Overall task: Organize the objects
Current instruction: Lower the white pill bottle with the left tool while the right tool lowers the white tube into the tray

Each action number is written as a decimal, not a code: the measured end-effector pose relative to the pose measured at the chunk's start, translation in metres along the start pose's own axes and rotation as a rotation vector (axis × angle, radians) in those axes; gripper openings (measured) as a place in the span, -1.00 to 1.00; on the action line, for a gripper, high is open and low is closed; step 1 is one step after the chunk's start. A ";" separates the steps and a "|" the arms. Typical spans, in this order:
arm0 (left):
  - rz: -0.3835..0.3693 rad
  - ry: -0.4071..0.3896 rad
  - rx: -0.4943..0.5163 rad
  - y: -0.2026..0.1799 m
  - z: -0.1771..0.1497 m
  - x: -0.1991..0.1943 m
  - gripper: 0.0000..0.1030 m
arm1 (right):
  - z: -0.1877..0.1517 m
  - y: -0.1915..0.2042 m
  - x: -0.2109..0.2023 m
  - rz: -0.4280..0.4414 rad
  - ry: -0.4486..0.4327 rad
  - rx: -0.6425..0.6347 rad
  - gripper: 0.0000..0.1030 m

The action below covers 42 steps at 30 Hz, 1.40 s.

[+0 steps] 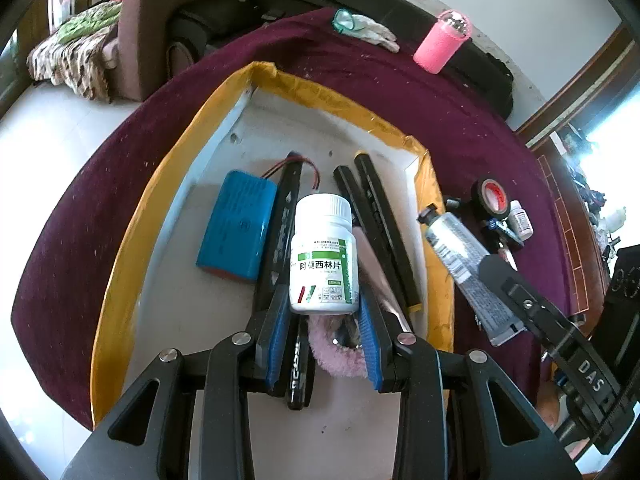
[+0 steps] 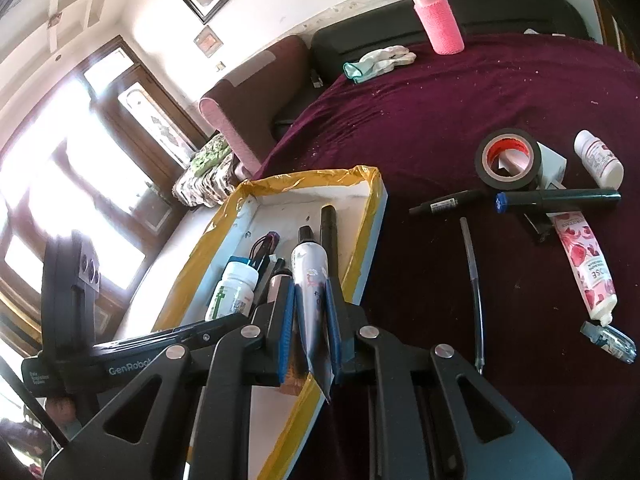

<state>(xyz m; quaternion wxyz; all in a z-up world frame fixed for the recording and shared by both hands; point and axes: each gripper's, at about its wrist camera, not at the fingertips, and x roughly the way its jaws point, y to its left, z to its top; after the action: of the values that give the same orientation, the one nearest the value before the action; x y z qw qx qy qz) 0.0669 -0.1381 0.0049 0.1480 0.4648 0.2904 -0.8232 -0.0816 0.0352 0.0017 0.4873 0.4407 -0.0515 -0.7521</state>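
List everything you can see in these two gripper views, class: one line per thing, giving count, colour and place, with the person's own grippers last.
tray: 1, white with yellow-taped rim, on the maroon cloth
medicine bottle: 1, white, green label, over the tray in the left gripper
silver tube: 1, silver, black cap, in the right gripper
battery pack: 1, blue, in the tray
tape roll: 1, black, red core, on the cloth
rose tube: 1, pink and white, on the cloth
small bottle: 1, white, beside the tape
pink bottle: 1, far edge of the cloth
glove: 1, white and teal, near the pink bottle
left gripper: black, blue pads
right gripper: black, blue pads
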 end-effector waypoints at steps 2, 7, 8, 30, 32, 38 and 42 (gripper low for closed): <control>0.002 -0.005 0.004 0.000 0.004 -0.001 -0.44 | 0.002 0.001 0.003 -0.003 0.001 -0.001 -0.74; 0.003 -0.026 0.015 0.001 0.017 -0.002 -0.44 | 0.010 0.006 0.012 -0.012 0.002 -0.011 -0.74; 0.005 -0.028 0.014 0.002 0.021 0.000 -0.44 | 0.012 0.006 0.014 -0.015 0.000 -0.012 -0.74; 0.058 -0.014 0.045 -0.001 0.053 0.033 -0.44 | 0.026 -0.003 0.051 -0.053 -0.028 -0.041 -0.74; 0.058 -0.018 0.049 -0.001 0.053 0.033 -0.44 | 0.025 0.000 0.051 -0.058 -0.024 -0.051 -0.74; 0.058 -0.019 0.053 -0.001 0.052 0.032 -0.44 | 0.024 -0.002 0.052 -0.061 -0.015 -0.039 -0.74; 0.062 -0.022 0.061 -0.002 0.051 0.031 -0.44 | 0.024 -0.003 0.052 -0.064 -0.017 -0.039 -0.73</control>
<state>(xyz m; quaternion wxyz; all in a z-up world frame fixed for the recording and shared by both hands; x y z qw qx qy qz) 0.0147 -0.1674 -0.0008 0.1624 0.4688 0.2492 -0.8317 -0.1079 -0.0125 -0.0168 0.4709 0.4263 -0.0267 -0.7719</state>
